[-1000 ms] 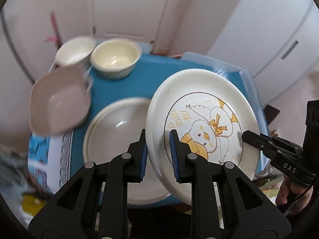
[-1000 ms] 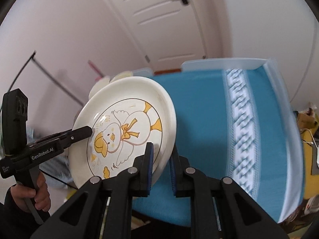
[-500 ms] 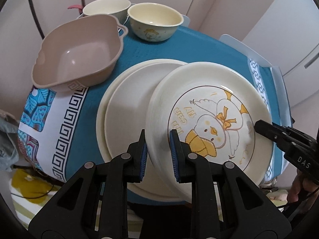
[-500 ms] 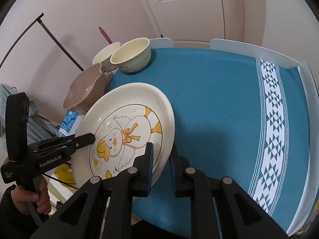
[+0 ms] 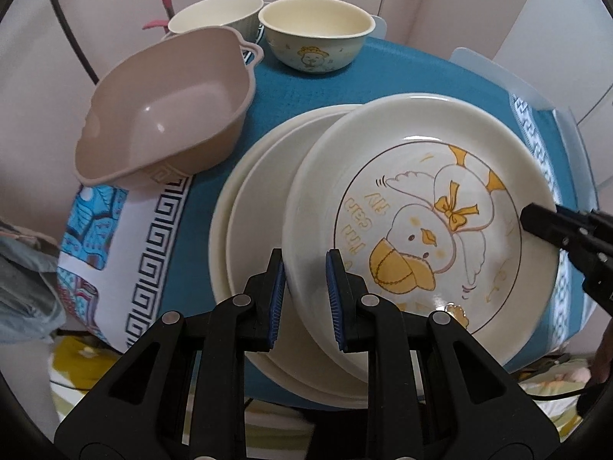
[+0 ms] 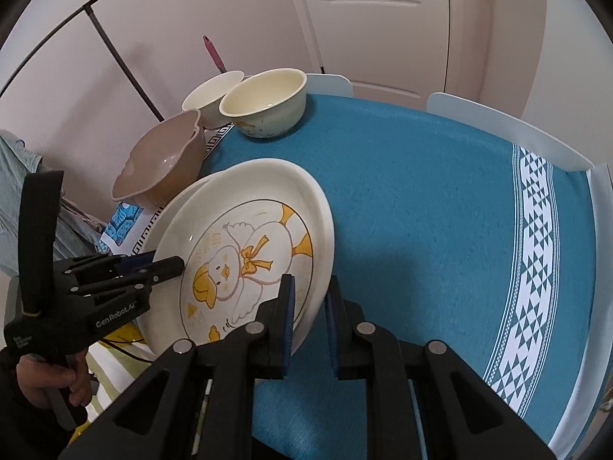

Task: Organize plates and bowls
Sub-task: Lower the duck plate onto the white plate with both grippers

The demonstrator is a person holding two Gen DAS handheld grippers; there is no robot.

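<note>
Left tool [image 5: 305,299] clamped on the near rim of the duck plate [image 5: 421,226], blue pads either side of the rim. Right tool [image 6: 309,320] clamped on the opposite rim of the same plate [image 6: 245,260], its black fingertip lying over the plate's edge at the right in the left wrist view. Plate tilted, held between both tools just above the plain plate stack [image 5: 253,230], overlapping its right part; contact with the stack not clear. Stack resting on the teal-clothed worktop [image 6: 440,211]. Beyond the left tool and to its left, a pinkish-brown handled bowl [image 5: 164,107] on the cloth's patterned border, just beside the stack. Farther ahead, a cream bowl with a duck print [image 5: 316,32], and just left of it a second cream bowl [image 5: 214,13], near the worktop's far edge. Behind, a white door [image 6: 383,19].
</note>
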